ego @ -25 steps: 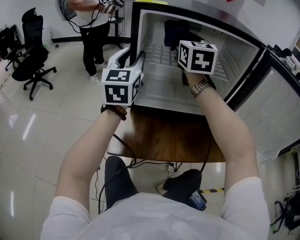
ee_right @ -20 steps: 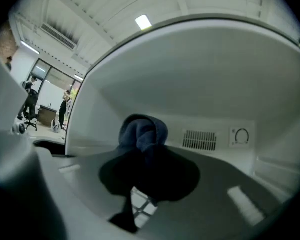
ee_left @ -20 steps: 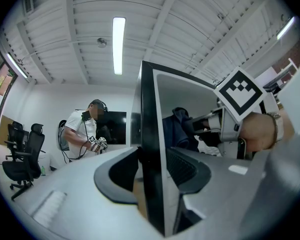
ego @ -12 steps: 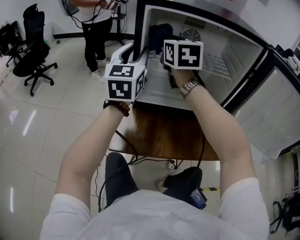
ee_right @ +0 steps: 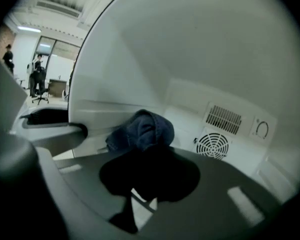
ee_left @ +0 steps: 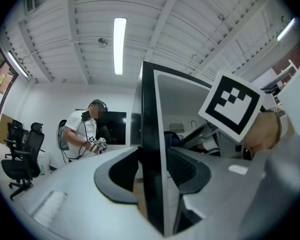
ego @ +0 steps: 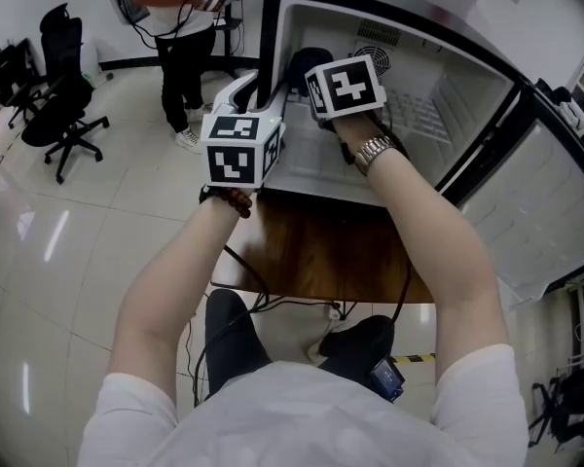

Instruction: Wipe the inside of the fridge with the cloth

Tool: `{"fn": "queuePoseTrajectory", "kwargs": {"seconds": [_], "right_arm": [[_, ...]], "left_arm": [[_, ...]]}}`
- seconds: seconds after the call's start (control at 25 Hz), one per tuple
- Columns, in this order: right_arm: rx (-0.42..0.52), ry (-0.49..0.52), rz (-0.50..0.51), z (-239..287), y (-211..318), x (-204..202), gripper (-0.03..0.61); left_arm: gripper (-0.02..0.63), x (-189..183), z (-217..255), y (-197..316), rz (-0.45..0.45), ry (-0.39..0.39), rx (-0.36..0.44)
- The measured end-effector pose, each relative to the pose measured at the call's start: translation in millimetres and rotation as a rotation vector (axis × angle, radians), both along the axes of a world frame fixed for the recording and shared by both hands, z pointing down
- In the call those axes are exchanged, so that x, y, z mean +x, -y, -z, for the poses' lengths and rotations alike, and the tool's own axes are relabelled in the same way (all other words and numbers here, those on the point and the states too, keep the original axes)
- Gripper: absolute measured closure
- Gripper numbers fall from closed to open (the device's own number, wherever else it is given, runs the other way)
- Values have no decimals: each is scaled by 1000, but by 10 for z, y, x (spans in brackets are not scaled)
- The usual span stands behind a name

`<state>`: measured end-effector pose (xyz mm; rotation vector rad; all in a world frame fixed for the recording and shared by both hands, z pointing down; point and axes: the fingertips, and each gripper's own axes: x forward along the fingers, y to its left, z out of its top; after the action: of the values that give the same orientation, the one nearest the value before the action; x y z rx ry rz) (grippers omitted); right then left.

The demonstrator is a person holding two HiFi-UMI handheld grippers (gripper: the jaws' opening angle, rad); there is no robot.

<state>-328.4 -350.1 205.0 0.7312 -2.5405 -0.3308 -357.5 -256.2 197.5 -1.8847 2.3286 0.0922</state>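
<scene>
The right gripper pinches the bunched blue cloth far left inside the white fridge, which sits on a wooden table over glossy floor tiles, the left gripper seemingly clamping its left wall.

open fridge on wooden table

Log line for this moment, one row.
left gripper: shut on fridge side wall | right gripper: shut on cloth | cloth: inside fridge, left of fan grille
</scene>
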Motion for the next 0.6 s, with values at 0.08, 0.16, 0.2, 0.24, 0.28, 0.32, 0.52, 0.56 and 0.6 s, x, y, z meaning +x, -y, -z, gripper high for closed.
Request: {"fn": "queuePoseTrajectory", "kwargs": {"seconds": [0.08,0.16,0.2,0.24,0.28,0.32,0.52,0.56,0.6], "right_arm": [[51,-76,-1,-28,12,42,515],[107,-121,7,-15,4,59,515],[138,-133,20,7,-10,52,515],[164,-141,32,27,-20,47,515],[181,-147,37,37,-21,54,515],[190,-152,35,38,-11,77,515],[181,-160,-26,13,128,306,515],[184,-152,-20,25,143,321,515],[183,-148,-26,27,168,359,515]], "left_arm": [[465,0,2,-4,1,0,1],[465,-2,2,-7,1,-1,2],[465,-3,0,-7,1,-1,2],[465,-3,-2,-6,1,-1,3],[465,-2,-3,-4,1,-1,3],[465,0,-3,-2,0,-1,3],[465,1,-5,-1,-1,-3,3],[465,-2,-4,-1,-1,-3,3],[465,-3,-3,-2,0,-2,3]]}}
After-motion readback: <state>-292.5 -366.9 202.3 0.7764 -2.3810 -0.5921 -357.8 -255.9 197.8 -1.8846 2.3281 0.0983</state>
